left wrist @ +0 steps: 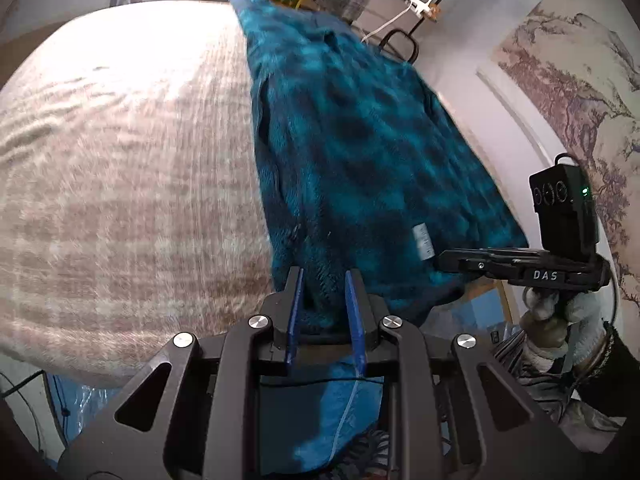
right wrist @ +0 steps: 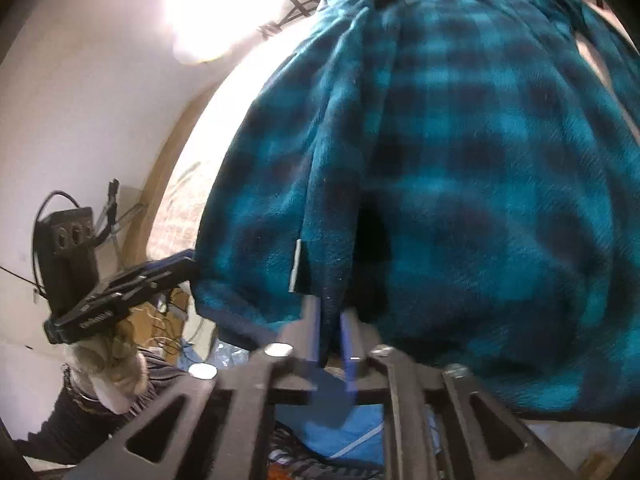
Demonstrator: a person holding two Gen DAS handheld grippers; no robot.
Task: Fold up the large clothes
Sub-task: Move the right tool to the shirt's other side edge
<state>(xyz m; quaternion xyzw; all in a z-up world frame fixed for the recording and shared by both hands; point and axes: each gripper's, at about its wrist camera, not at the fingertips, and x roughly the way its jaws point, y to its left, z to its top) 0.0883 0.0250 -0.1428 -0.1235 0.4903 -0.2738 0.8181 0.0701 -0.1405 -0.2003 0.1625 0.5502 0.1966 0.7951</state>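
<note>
Left wrist view shows a teal and dark blue plaid fleece garment (left wrist: pixel 360 152) lying on a beige ribbed bed cover (left wrist: pixel 120 160), along the right side of the bed, with its near hem hanging over the edge. The left gripper (left wrist: pixel 326 280) has its two blue fingers (left wrist: pixel 295 300) a small way apart, and the thick near hem of the fleece sits between them; the pads seem to press on the cloth. A small white care label (left wrist: pixel 422 242) is sewn on the fabric just beside the right gripper (left wrist: pixel 444 258), which comes in from the right side and reaches the same hem. A gloved hand (left wrist: pixel 560 320) holds that tool.

Right wrist view is a little blurred. The right gripper has its narrow jaws on a fold of the fleece edge, with cloth between the fingers (right wrist: pixel 346 340). To the left, the left gripper touches the corner of the garment, held by another gloved hand (right wrist: pixel 116 372).
</note>
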